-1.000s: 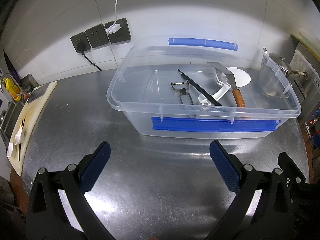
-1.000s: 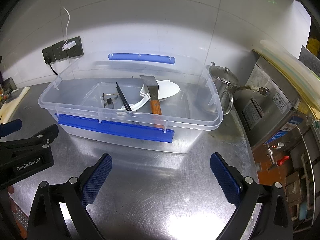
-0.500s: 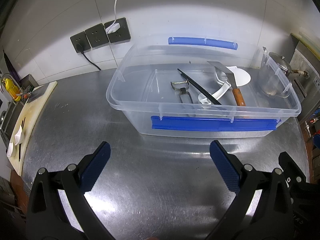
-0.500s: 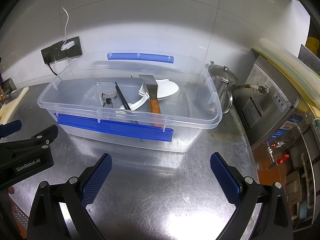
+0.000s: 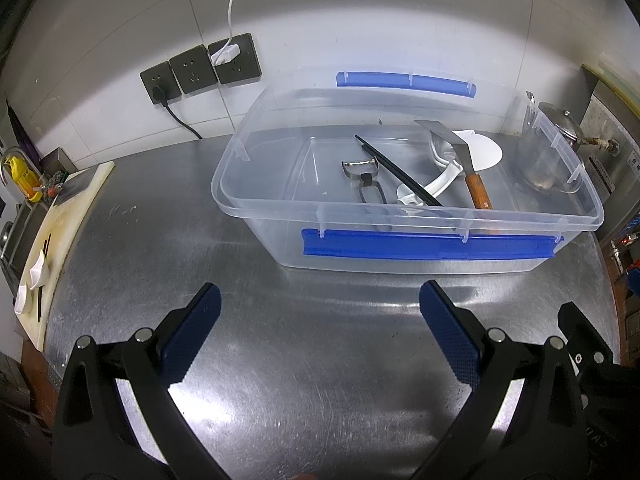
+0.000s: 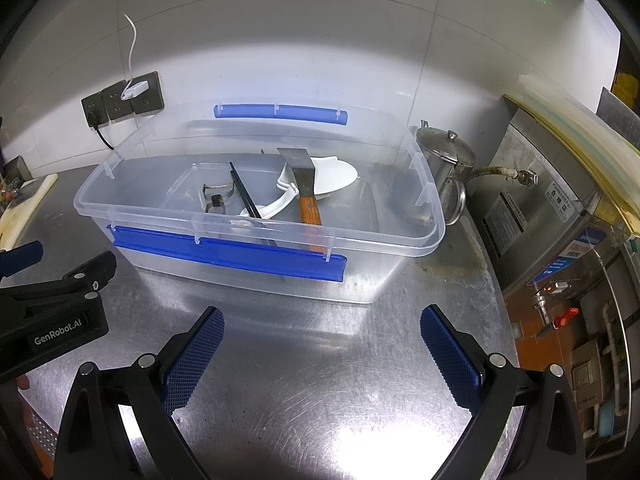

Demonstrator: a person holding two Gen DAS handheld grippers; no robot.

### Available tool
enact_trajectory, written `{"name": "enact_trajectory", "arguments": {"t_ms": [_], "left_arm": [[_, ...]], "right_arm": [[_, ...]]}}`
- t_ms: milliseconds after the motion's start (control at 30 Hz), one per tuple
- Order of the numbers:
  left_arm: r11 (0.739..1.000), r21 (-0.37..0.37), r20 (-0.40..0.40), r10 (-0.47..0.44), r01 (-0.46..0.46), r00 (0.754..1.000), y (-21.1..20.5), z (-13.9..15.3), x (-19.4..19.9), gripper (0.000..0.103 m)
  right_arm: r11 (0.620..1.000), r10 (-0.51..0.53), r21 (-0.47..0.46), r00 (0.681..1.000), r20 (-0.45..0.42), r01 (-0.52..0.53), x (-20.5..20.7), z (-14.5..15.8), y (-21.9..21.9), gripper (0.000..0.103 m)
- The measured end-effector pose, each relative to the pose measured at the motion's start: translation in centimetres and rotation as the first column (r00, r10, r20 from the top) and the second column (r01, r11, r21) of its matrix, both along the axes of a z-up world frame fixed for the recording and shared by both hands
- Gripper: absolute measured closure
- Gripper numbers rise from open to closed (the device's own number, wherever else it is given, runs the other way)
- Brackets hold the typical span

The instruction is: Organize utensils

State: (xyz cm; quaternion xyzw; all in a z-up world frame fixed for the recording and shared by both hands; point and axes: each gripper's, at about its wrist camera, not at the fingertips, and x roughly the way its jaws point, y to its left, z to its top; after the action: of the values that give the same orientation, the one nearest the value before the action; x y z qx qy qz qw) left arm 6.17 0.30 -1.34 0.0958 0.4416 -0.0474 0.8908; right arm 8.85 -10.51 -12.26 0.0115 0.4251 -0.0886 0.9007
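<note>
A clear plastic bin (image 5: 256,184) with blue latches sits on the steel counter (image 5: 280,360), close to the tiled wall. Inside it lie the utensils: a metal peeler (image 5: 366,182) toward the left, 2 black chopsticks (image 5: 400,172) running diagonally across the middle, a white ladle-like spoon (image 5: 444,178) curving under them, and a scraper (image 5: 466,164) with a steel blade and wooden handle leaning to the right, its blade over a white dish or scoop (image 5: 482,150) whose exact shape is hard to make out through the plastic. The left claw (image 5: 320,340) hangs over the bare counter in front of the bin, its 2 blue-padded fingers spread wide with nothing between them. The right claw (image 6: 322,352) is likewise spread and empty, also short of the bin's near wall, with the left claw's black body at its left. A steel kettle (image 6: 444,160) stands just beside the bin's right end. On the wall are 3 dark sockets (image 5: 200,68), 1 with a white plug and 1 with a black one. A cutting board (image 5: 60,232) at the far left carries small white dishes (image 5: 34,280).
</note>
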Motion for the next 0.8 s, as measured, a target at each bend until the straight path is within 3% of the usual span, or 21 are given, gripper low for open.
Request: {"name": "enact_trajectory", "arguments": {"t_ms": [800], "left_arm": [[1.000,0.004,-0.002,-0.005,0.005,1.000,0.11,-0.10,0.16,0.008]], "right_arm": [[1.000,0.002,-0.003,1.000,-0.006,-0.002,0.11,-0.14,0.03,0.005]]}}
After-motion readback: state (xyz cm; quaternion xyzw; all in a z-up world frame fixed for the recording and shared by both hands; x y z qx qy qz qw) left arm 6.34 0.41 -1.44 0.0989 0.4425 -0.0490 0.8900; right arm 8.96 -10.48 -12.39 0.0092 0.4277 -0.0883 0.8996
